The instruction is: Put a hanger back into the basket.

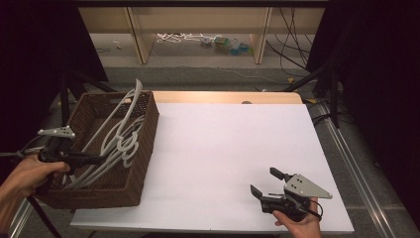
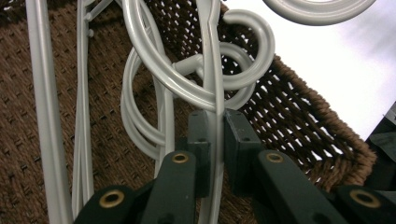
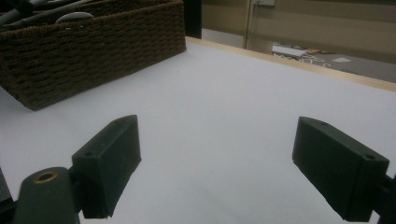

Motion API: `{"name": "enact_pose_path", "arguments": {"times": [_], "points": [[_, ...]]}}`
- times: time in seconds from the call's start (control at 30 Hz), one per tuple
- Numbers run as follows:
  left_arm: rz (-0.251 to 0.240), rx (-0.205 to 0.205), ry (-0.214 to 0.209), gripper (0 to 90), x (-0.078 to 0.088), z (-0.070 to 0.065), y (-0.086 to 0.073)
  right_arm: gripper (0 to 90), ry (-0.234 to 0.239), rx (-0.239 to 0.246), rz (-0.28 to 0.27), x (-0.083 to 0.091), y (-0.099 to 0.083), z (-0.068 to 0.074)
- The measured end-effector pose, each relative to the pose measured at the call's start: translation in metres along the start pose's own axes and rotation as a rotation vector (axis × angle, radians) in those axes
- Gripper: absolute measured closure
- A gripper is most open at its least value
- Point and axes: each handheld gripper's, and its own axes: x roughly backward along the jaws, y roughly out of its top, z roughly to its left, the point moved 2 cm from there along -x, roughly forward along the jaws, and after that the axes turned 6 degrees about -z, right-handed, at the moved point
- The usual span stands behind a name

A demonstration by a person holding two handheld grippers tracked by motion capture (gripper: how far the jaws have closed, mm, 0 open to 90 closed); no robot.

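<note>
Inside woven brown basket (image 1: 143,148), L tongs (image 2: 216,140) pinch smooth grey hanger (image 2: 215,70), R tongs (image 3: 217,172) apart

One basket (image 1: 143,148), several hangers (image 1: 121,134)

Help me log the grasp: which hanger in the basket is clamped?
The left hand-held gripper pinches the hanger whose thin bar runs upright between its jaws.

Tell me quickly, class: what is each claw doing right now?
Left claw: closed on a grey hanger inside the wicker basket.
Right claw: open, holding nothing, above the white table.
</note>
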Motion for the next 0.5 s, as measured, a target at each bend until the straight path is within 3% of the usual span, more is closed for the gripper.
{"name": "enact_pose_path", "arguments": {"times": [0.27,0.33,0.5], "points": [[0.013,0.009,-0.004,81.7,-0.009,0.004,-0.005,16.2,0.002,0.001,0.001,0.0,0.0,0.0],[0.046,0.02,-0.007,81.6,-0.011,0.008,-0.008,16.2,0.008,-0.003,-0.004,0.0,0.0,0.0],[0.063,0.022,-0.011,81.4,-0.015,0.011,-0.012,16.2,0.009,-0.004,-0.006,0.0,0.0,0.0]]}}
